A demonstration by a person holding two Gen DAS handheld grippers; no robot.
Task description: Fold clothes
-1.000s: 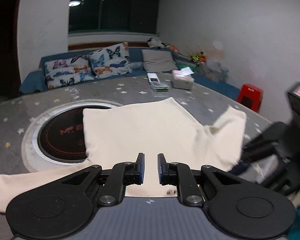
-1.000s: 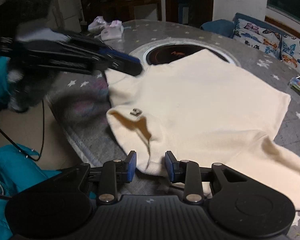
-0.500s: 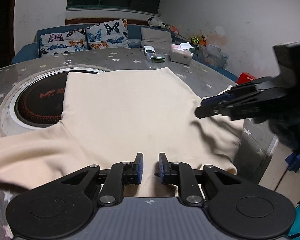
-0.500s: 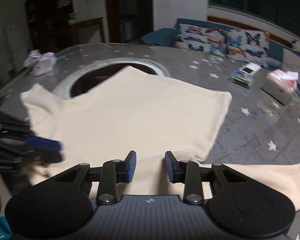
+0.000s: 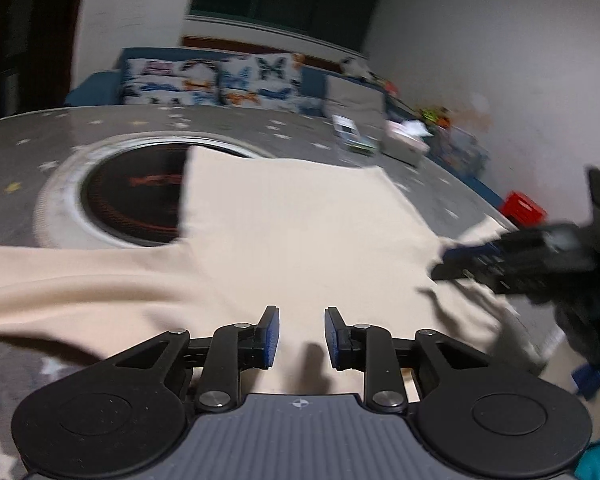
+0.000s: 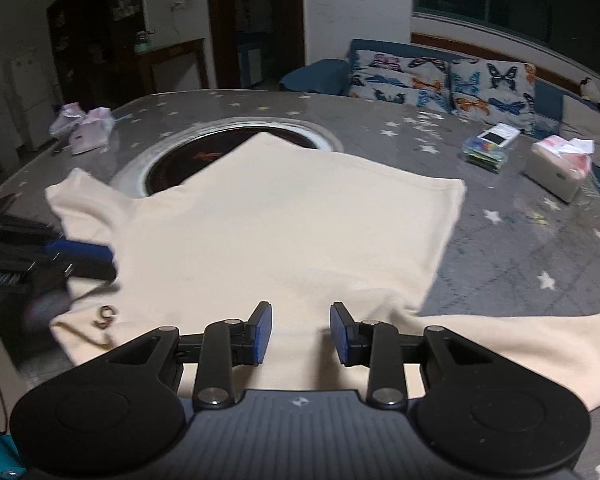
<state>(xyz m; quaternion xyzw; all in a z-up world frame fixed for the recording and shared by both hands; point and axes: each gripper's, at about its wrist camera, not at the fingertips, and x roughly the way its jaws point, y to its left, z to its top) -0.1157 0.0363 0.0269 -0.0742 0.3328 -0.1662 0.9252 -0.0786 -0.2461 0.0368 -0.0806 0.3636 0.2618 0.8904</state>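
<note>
A: Item one?
B: Cream sweater (image 6: pixel 284 216), spread flat on star-print counter (image 6: pixel 520 248), partly over a round inset hob (image 5: pixel 136 196); hob's red lettering unreadable.
A: Claws?
B: Left claw (image 5: pixel 302 336) open above the sweater. Right claw (image 6: pixel 300 334) open, likewise empty.
A: Surroundings?
B: Tissue box (image 6: pixel 556 168), butterfly cushions (image 6: pixel 440 80).

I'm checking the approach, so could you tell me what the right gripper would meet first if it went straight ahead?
Probably the cream shirt: the open right gripper points along its fabric, though height above it is unclear.
</note>
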